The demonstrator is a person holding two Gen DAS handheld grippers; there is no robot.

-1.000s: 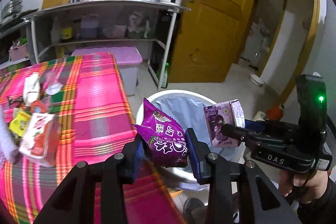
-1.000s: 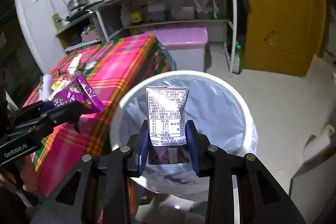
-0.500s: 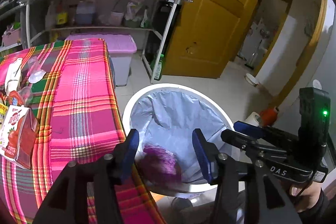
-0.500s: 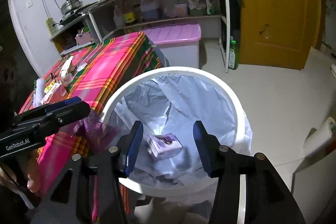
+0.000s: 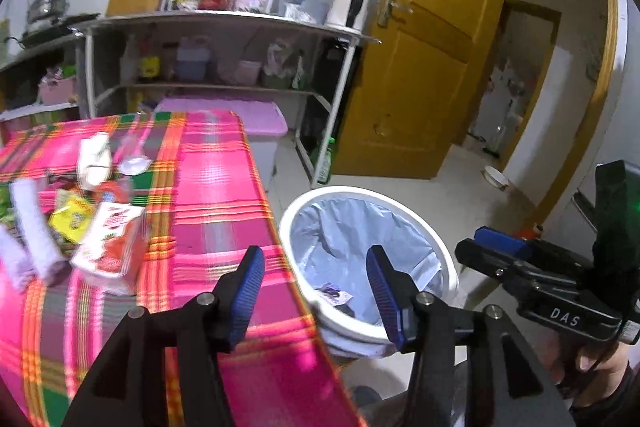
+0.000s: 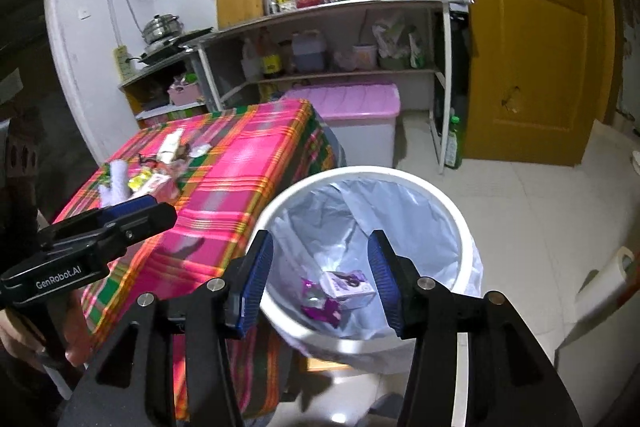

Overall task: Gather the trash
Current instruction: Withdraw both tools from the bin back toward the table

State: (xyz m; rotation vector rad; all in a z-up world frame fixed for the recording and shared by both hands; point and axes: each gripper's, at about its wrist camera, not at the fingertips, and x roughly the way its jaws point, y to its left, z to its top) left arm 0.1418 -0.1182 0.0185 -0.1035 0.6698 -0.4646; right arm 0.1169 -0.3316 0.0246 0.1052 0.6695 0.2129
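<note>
A white trash bin (image 6: 464, 227) with a pale liner stands beside the table; it also shows in the left wrist view (image 5: 440, 255). Inside lie a purple milk carton (image 6: 348, 285) and a purple snack bag (image 6: 324, 307). My right gripper (image 6: 320, 279) is open and empty above the bin. My left gripper (image 5: 314, 287) is open and empty over the table's edge by the bin. On the pink plaid tablecloth (image 5: 216, 195) lie a red and white juice carton (image 5: 112, 247), a yellow wrapper (image 5: 72, 223), a white tube (image 5: 30, 219) and a white packet (image 5: 94, 159).
A pink-lidded storage box (image 6: 360, 115) stands behind the table. A white shelf unit (image 6: 360, 39) holds bottles and jars. A green bottle (image 6: 452, 147) stands on the floor by a yellow door (image 6: 528, 47). A paper roll (image 6: 604, 283) lies right of the bin.
Both grippers opened and dropped their loads: the snack bag and the milk carton fell into the bin. The left gripper has swung left toward the table.
</note>
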